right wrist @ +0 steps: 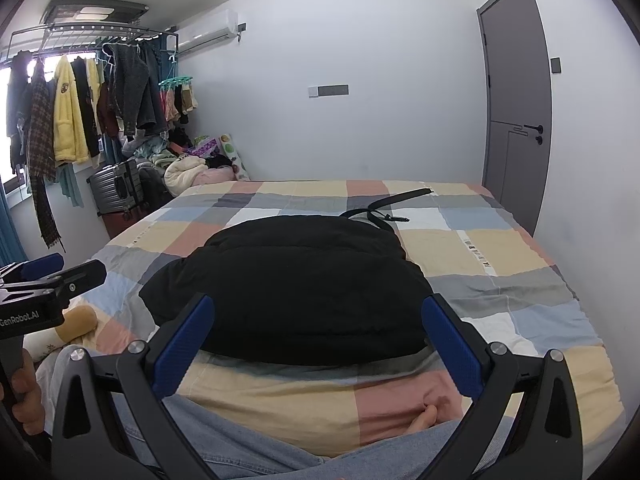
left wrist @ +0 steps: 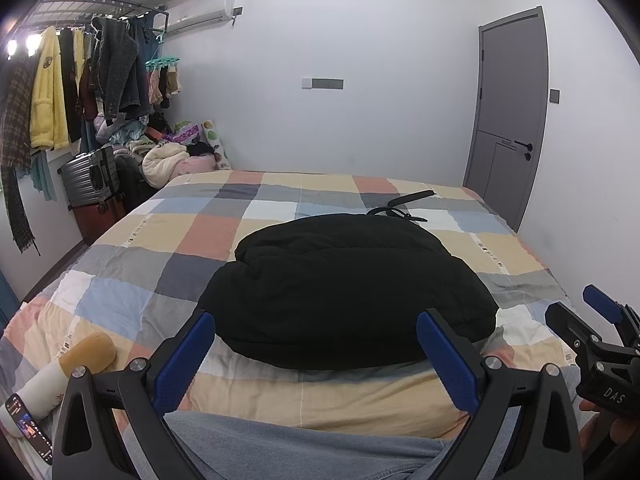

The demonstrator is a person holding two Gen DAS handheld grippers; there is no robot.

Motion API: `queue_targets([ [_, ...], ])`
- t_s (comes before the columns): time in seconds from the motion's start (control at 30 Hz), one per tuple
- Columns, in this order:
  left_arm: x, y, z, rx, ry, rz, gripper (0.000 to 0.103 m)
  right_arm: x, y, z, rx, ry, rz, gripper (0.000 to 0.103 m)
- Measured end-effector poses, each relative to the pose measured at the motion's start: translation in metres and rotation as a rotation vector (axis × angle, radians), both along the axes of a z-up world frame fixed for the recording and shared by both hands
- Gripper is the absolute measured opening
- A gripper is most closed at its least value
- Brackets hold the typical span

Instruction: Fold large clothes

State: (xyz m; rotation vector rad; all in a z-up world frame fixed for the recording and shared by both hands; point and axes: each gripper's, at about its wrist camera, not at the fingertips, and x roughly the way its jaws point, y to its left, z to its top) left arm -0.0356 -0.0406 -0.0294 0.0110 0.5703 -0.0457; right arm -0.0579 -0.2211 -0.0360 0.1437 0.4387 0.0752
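Observation:
A large black padded garment [left wrist: 348, 292] lies bunched in a thick folded mound on the checked bed cover [left wrist: 160, 248]; it also shows in the right wrist view [right wrist: 292, 292]. A black strap [left wrist: 404, 204] trails from its far end. My left gripper [left wrist: 316, 348] is open and empty, just short of the garment's near edge. My right gripper [right wrist: 318, 344] is open and empty, also at the near edge. The right gripper shows at the right of the left view [left wrist: 592, 332]; the left gripper shows at the left of the right view [right wrist: 44, 280].
A soft toy [left wrist: 76, 364] and a phone [left wrist: 30, 428] lie at the bed's near left. A clothes rack [left wrist: 80, 80], suitcases [left wrist: 92, 176] and piled laundry [left wrist: 168, 152] stand at the far left. A grey door [left wrist: 512, 120] is at the right. My jeans [left wrist: 280, 448] show below.

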Motion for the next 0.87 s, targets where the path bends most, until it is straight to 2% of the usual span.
queue_targets([
  [0.87,-0.0025,0.0018,0.0005,-0.002,0.001,-0.002,0.102,0.0035,0.0024,-0.0045,-0.009,0.010,0.003,0.103],
])
